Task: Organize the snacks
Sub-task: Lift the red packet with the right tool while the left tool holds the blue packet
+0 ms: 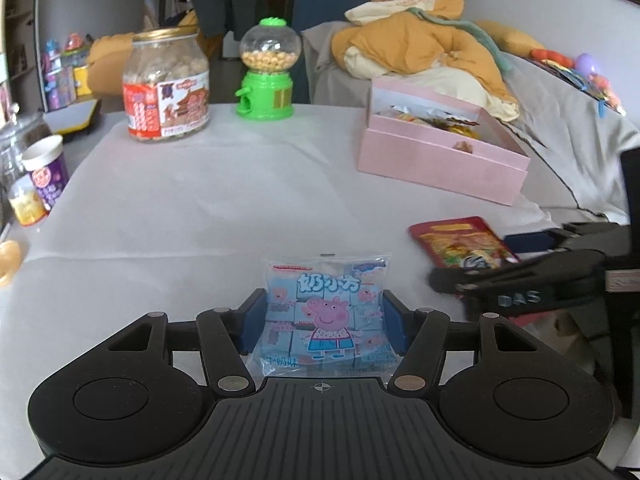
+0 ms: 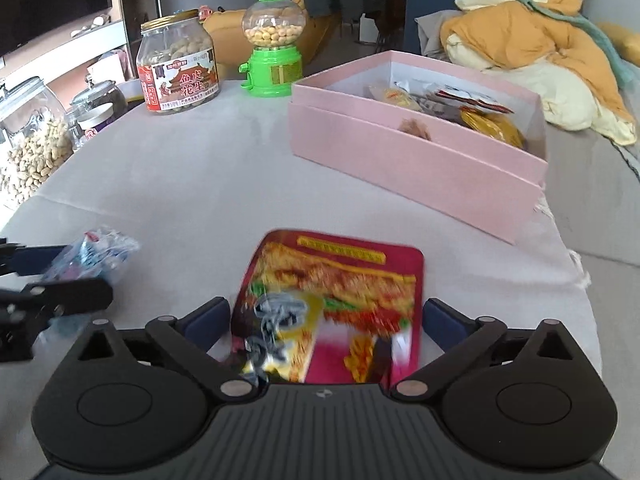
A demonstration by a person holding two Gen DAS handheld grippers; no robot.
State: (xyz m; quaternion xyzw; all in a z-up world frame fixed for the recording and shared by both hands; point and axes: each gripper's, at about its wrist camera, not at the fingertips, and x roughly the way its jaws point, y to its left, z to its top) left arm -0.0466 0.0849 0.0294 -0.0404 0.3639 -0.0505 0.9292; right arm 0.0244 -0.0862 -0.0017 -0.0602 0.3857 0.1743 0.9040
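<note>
Blue pads of my left gripper (image 1: 324, 322) press both sides of the cartoon-pig snack bag (image 1: 326, 316), near the table's (image 1: 200, 208) front edge. My right gripper (image 2: 326, 320) brackets the red snack packet (image 2: 332, 304); whether it clamps, I cannot tell. The pink box (image 2: 404, 160) sits toward the far right corner.

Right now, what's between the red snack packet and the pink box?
Nothing, only bare white tablecloth between the red snack packet and the pink box, seen in the right wrist view.
</note>
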